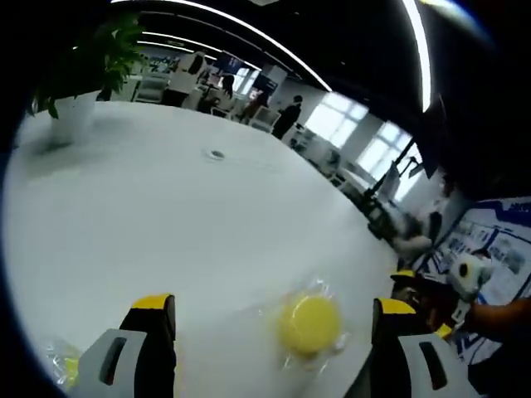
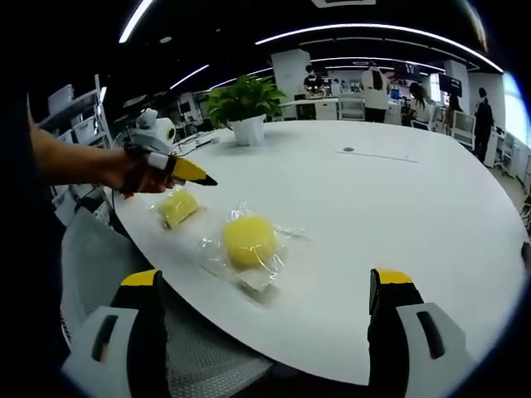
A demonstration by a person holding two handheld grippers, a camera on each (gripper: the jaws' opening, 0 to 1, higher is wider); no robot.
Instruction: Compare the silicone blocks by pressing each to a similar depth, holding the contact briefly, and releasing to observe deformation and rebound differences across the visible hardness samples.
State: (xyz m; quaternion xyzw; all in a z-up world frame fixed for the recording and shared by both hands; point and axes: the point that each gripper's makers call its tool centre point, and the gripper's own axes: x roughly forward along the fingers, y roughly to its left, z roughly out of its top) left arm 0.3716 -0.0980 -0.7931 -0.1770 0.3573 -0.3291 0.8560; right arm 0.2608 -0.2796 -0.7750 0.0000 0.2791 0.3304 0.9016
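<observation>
Both grippers are spread wide, gripping nothing. The left gripper (image 1: 274,319) hangs over the white table (image 1: 149,215) with the round yellow block (image 1: 309,323), bagged in clear plastic, between its jaws. In the right gripper view, the right gripper (image 2: 274,290) sits back from the table edge; a second yellow block (image 2: 177,207) lies just beyond, near the potted plant (image 2: 245,104).

We've got two yellow silicone blocks, each in clear plastic wrap: a round one (image 2: 249,241) near the worktop's (image 2: 398,215) edge, a squarish one (image 2: 177,207) just beside it.
</observation>
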